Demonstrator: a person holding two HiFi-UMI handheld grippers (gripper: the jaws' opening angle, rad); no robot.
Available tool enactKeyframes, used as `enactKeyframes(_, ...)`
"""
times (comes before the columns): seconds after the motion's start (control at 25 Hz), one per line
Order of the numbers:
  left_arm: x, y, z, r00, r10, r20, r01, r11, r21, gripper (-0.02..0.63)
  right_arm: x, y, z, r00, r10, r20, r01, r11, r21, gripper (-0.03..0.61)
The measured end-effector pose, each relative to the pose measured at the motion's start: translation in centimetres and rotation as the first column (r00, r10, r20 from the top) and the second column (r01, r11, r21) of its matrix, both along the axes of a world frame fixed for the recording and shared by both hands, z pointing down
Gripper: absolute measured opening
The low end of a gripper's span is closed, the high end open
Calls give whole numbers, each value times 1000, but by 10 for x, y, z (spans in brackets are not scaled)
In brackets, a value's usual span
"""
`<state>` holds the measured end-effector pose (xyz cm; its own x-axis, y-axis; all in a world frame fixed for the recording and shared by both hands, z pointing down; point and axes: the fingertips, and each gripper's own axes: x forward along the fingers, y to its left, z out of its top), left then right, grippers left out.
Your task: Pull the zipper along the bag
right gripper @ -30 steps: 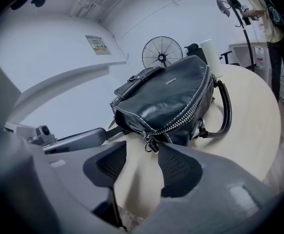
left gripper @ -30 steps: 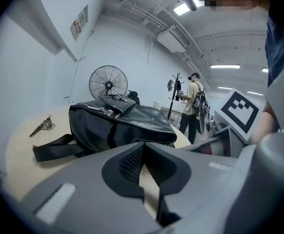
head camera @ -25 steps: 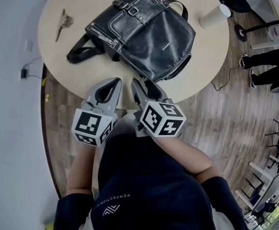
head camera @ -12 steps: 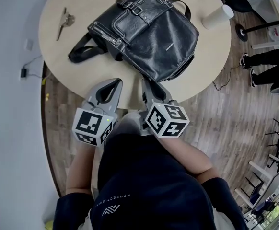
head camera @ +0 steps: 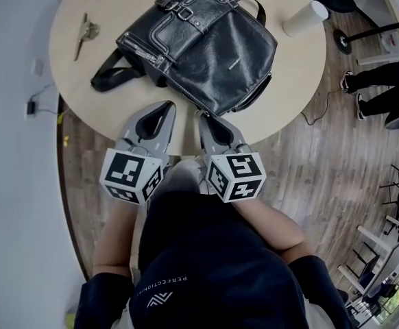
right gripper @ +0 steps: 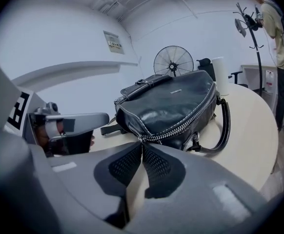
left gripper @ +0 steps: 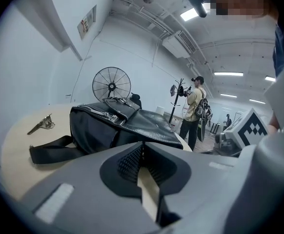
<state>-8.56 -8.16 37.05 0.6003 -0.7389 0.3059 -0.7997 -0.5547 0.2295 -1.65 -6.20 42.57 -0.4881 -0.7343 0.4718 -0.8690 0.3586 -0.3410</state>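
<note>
Both forearms reach forward side by side at lower centre. The left gripper (head camera: 164, 107) hovers clenched and empty over the tabletop (head camera: 282, 81) edge. The right gripper (head camera: 205, 117) is closing on the zipper pull (right gripper: 142, 139) at the near corner of the black bag (head camera: 206, 46).

Glossy black on the leather backpack (head camera: 206, 46) and its straps (head camera: 114, 77), with a silver-toothed zipper (right gripper: 186, 123) and silver buckles (head camera: 186, 16). Pale beige across the round table (head camera: 117, 5). White on the paper cup (head camera: 306, 18). Dull metallic grey on the keys (head camera: 83, 34). Brown wood grain in planks over the floor (head camera: 309, 156). Dark navy on the person's shirt (head camera: 213, 252), with small white lettering (head camera: 166, 284).
</note>
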Motion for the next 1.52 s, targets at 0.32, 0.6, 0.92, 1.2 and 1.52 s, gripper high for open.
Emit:
enactKeyframes(0.32, 23, -11, -3, 999, -18, -42, 15, 998, -61, 69, 0, 3, 0, 997, -76, 21, 76, 997, -14, 12)
enactKeyframes(0.6, 26, -22, -2, 995, -87, -48, 81, 990, -115, 104, 0, 7, -1, 988, -151, 30, 151, 988, -21, 12)
enactKeyframes(0.92, 28, -25, 2, 989, -149, -1, 148, 981, -129, 101, 2, 10, -2, 971, -229, 65, 232, 972, -38, 11)
enactKeyframes(1.2, 29, -27, 5, 984, -179, 0, 177, 974, -144, 100, 4, 12, -4, 961, -265, 85, 270, 962, -53, 11)
enactKeyframes(1.52, 32, -17, 1, 993, -121, 0, 121, 988, -98, 40, 2, 9, 0, 963, -267, 50, 267, 964, -6, 13)
